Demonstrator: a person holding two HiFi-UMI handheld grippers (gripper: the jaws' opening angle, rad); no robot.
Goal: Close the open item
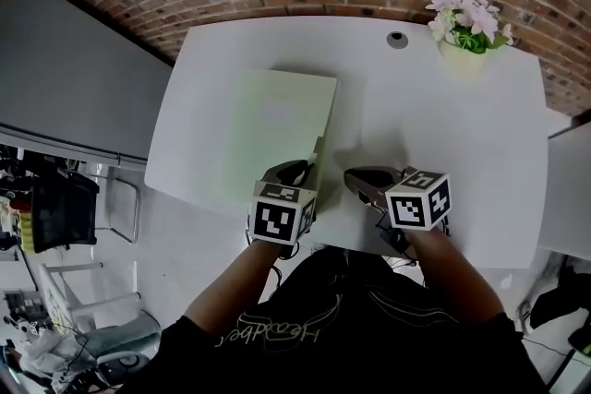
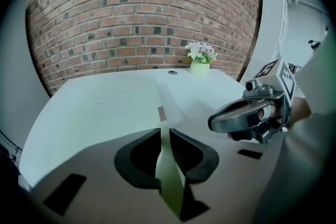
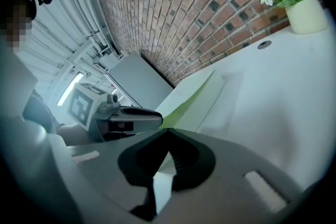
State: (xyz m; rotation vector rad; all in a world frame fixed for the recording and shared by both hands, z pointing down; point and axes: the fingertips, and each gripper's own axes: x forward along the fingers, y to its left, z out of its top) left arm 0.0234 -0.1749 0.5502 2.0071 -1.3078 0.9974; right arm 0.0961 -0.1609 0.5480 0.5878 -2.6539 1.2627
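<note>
Left gripper [image 2: 164, 136] is clenched on the near edge of the green folder [image 1: 277, 120] lying just ahead; right gripper [image 3: 168, 136] pinches a pale sheet [image 3: 160, 186]. Closing seems begun; next I must fold it shut gently

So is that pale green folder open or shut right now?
Partly open: in the right gripper view the folder has its cover slanting up, a wedge gap beneath it, and the left gripper pinches its edge.
</note>
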